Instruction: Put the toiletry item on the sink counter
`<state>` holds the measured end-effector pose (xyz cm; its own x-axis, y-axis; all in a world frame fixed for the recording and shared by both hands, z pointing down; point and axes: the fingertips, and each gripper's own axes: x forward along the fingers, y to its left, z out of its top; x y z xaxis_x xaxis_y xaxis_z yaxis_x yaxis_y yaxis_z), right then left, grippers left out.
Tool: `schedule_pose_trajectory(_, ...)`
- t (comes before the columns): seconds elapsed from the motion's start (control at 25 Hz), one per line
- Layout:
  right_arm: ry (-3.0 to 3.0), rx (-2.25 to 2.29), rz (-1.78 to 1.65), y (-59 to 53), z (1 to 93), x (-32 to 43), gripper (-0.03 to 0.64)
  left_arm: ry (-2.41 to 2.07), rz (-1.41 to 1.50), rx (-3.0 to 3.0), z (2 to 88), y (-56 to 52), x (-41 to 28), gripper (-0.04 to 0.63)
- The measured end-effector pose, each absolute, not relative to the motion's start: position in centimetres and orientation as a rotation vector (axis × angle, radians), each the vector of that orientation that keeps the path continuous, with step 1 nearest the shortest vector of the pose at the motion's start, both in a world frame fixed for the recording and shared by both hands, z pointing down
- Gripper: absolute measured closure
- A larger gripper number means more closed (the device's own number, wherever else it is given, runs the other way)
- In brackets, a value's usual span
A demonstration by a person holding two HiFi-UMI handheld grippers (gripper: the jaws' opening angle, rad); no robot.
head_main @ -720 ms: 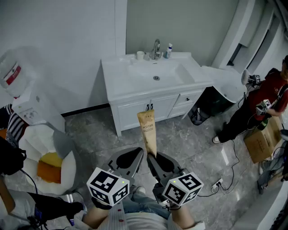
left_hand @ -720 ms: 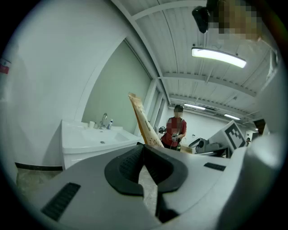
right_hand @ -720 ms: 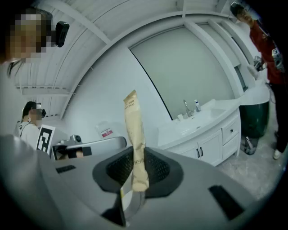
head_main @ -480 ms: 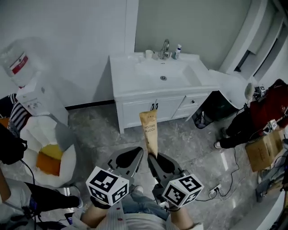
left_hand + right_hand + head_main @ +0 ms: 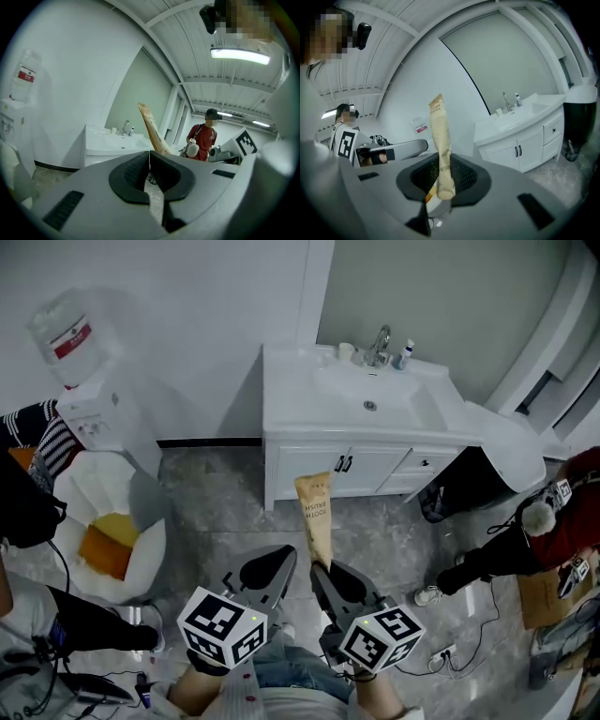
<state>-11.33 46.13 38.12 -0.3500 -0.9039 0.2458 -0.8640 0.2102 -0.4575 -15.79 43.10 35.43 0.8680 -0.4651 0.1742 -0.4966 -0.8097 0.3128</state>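
1. Right gripper [image 5: 319, 568]: jaws closed on the lower end of a tan paper toothbrush packet [image 5: 314, 515]. The packet stands nearly upright, rising out of the jaws, over the grey marble-patterned floor [image 5: 234, 512] and well short of the sink counter [image 5: 291, 418].
2. Right gripper view: the packet [image 5: 440, 140] is pinched between the ribbed black pads [image 5: 461, 176], and its rounded bottom end pokes out on the near side. Dark lettering at its top appears to read "TOOTH BRUSH"; the head view shows the same print inverted and less clearly.
3. Left gripper [image 5: 284, 557]: jaws together with nothing between them, just beside the right gripper. Left gripper view [image 5: 150, 168]: the tips meet in a thin line, and the packet [image 5: 152, 126] shows beyond them, leaning right.
4. Sink counter, white, on a white cabinet with dark door handles [image 5: 344, 463]: a chrome faucet [image 5: 380, 341], a small white cup [image 5: 345, 350] and a small bottle [image 5: 405, 354] stand at its back edge.
5. Water dispenser bottle [image 5: 66, 329]: red label, writing too small to read.
6. Only the left gripper view shows a ceiling strip light [image 5: 240, 55].
7. Person in a red shirt [image 5: 202, 139]: seen in full in the left gripper view, and only at the right edge of the head view.
8. Each gripper carries a marker cube [image 5: 225, 626] printed with black-and-white squares.
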Motion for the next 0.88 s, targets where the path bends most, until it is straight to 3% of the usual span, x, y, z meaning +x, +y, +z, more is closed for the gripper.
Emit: schedule_pose_trajectory(0.88, 2.323, -1.823, -0.874, 26.0, 39.2, -4.1, 0.545, -0.645, 0.166, 2.698, 35.8, 22.3, -8.5, 0.577)
